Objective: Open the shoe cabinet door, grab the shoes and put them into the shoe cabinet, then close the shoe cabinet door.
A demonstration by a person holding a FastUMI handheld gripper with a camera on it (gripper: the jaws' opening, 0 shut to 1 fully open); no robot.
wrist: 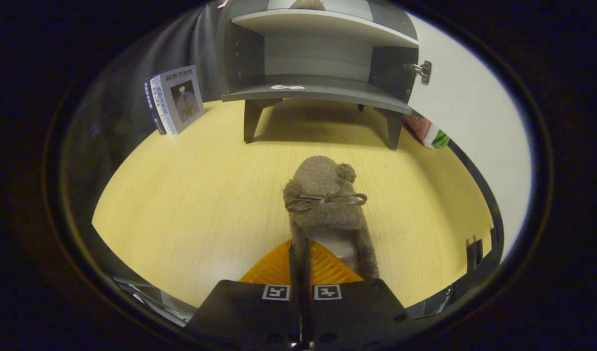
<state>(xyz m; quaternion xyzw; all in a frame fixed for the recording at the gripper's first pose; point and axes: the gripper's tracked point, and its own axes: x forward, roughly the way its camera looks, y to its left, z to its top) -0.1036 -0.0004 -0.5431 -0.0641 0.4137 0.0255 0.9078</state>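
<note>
A grey-brown fuzzy slipper (325,195) with two pompoms and a thin bow hangs just ahead of my fingers, toe pointing toward the cabinet. My gripper (300,265) is shut on the slipper's left side wall, both fingers pressed together on the thin edge. The grey shoe cabinet (317,90) stands beyond on short legs, its white door (469,107) swung open to the right. Its lower shelf is bare; on the upper shelf (322,22) sits a second brown fuzzy shoe (308,5).
The yellow wooden tabletop (191,204) stretches between me and the cabinet. A few books (174,100) lean against the booth wall left of the cabinet. A pink and green object (430,134) lies behind the open door's lower edge.
</note>
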